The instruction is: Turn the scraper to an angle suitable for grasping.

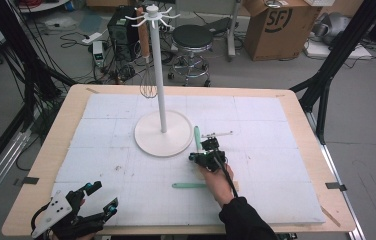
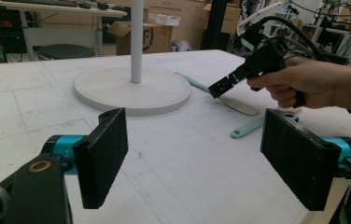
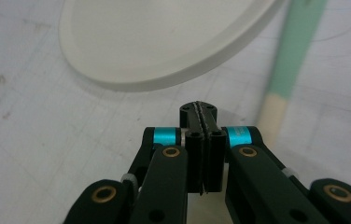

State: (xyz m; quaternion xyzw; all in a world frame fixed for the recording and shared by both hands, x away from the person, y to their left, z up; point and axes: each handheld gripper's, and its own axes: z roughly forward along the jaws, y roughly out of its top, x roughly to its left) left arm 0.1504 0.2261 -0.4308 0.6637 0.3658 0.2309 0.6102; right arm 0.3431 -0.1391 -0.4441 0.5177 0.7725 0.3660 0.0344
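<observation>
A white hook stand [image 1: 162, 75] rises from a round base [image 1: 148, 137] in the middle of the table. A whisk [image 1: 147, 85] with a wooden handle hangs from one of its hooks. My right gripper [image 1: 196, 157] is shut with nothing between its jaws and hovers just right of the base, pointing at the base rim [image 3: 164, 42]. A mint-handled utensil [image 1: 197, 136] lies beside it, its mint and cream shaft [image 3: 290, 60] to the right of the shut fingertips. A second mint-handled spatula [image 1: 188, 185] lies nearer the person. My left gripper [image 1: 98, 200] stands open at the front left corner.
The table wears a white foam sheet [image 1: 276, 150] with a wooden border. Behind it stand a stool [image 1: 192, 40], a cardboard box [image 1: 281, 25] and black frame legs [image 1: 326, 75]. In the left gripper view the right gripper [image 2: 220, 86] hangs beyond my open pads [image 2: 103, 156].
</observation>
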